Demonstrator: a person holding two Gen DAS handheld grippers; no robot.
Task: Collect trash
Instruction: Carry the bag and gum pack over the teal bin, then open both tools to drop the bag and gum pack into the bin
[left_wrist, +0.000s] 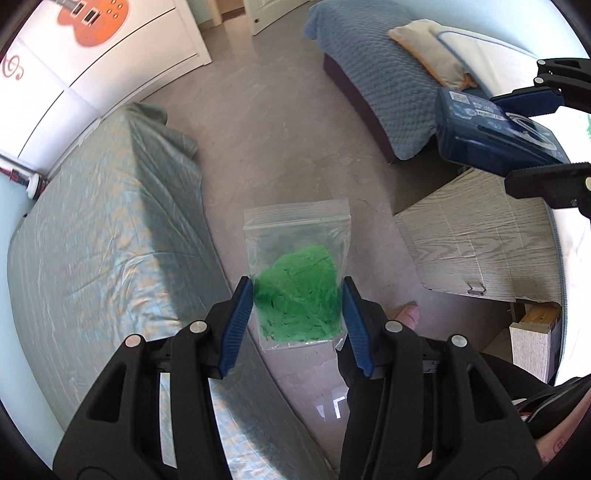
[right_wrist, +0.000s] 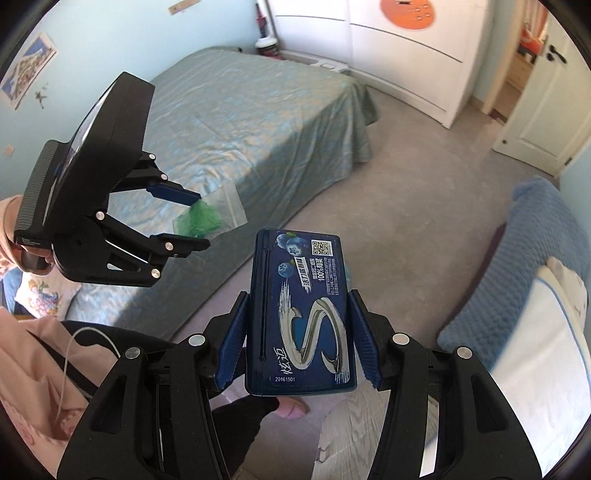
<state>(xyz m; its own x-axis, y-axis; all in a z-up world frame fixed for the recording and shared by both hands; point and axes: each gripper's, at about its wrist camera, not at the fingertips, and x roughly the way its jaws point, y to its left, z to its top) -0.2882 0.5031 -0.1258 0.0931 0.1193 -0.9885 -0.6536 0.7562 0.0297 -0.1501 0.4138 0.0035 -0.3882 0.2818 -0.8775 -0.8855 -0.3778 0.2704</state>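
Note:
A clear zip bag with green stuff inside (left_wrist: 297, 284) hangs over the floor, and my left gripper (left_wrist: 297, 321) is shut on its lower half. From the right wrist view the same bag (right_wrist: 208, 218) shows in the left gripper (right_wrist: 195, 221) at the left. A dark blue gum box with a silver S and blueberries (right_wrist: 301, 317) stands upright in my right gripper (right_wrist: 299, 332), which is shut on its sides. In the left wrist view that box (left_wrist: 487, 129) and the right gripper (left_wrist: 532, 140) appear at the upper right.
A bed with a teal cover (left_wrist: 110, 236) lies to the left, and one with a blue quilt (left_wrist: 376, 74) at the back right. Between them is bare grey floor (left_wrist: 266, 122). A wood-grain board (left_wrist: 480, 240) lies low at the right. White wardrobes (right_wrist: 406, 48) and an open door (right_wrist: 532, 110) stand behind.

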